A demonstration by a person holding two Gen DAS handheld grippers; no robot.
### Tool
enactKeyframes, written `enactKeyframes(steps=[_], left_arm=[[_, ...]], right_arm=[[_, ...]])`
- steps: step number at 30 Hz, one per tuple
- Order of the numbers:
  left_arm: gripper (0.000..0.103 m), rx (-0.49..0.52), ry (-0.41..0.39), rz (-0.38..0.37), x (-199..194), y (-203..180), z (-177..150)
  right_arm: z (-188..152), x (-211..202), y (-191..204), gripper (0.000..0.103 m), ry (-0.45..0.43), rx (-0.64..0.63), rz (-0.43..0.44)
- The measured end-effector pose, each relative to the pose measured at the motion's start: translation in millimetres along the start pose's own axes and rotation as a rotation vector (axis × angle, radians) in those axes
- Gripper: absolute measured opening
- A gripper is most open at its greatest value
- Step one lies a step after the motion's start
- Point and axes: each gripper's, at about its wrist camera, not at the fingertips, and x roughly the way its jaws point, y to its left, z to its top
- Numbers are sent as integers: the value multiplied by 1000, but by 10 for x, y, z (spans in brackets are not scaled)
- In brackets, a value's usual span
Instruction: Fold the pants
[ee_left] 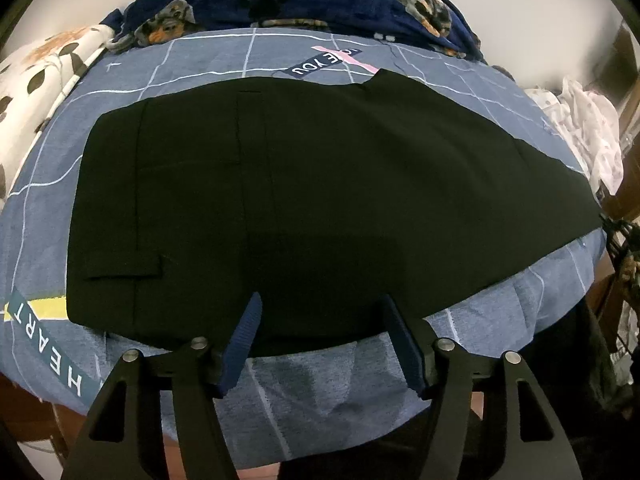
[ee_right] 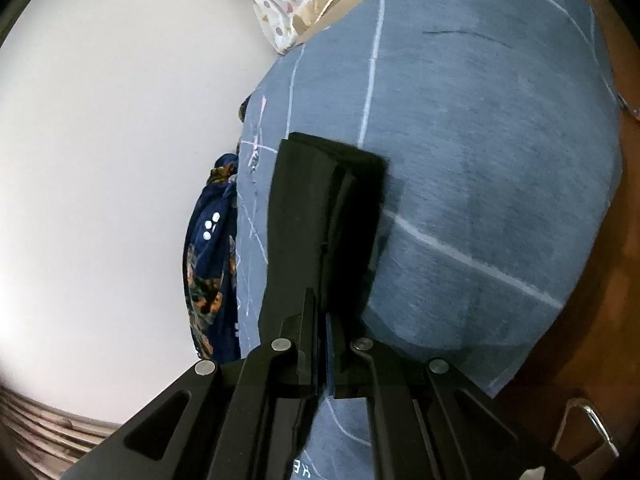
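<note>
Black pants lie flat on the blue grid bedsheet, long axis running left to right across the left wrist view. Left gripper released, jaws apart over the near hem, gripping nothing. Right gripper clenched on the leg end, likely nearer for the coming fold toward the waistband

The blue bedsheet has "HEART" printed on a teal strip left of the black pants, and "YOU" upside down just beyond them.
</note>
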Motion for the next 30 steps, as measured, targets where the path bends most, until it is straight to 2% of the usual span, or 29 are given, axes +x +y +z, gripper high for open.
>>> enactKeyframes(steps=[2,9,13,16,18,19,22,25,27,30], left_arm=[[67,4,0,-1,5,-16,-2],[69,12,-4,-4,15,-22,-4],[69,13,-4,-2,19,-26,-3],[70,13,-5,-3,19,-20,0],[70,11,-6,-3,16,-19,9],[70,12,-7,-3,13,-24,8],[70,0,-26,-9,-50,-9,40],[70,-36,-113,-36,-290,58,97],[70,-74,-186,-24,-511,159,142],[70,-160,-247,4,-777,436,165]], right_arm=[[15,13,16,5,0,-17,-23],[66,-22,-76,5,0,30,11],[76,-84,-62,11,-14,43,11],[101,-197,-64,12,-58,48,-2],[130,-339,-28,21,-121,42,-52],[138,-397,-13,22,-146,44,-58],[102,-485,135,23,-174,32,10],[-15,-377,433,32,-128,-42,55],[-153,-195,678,40,-56,-102,84],[-424,107,1024,40,60,-211,100]])
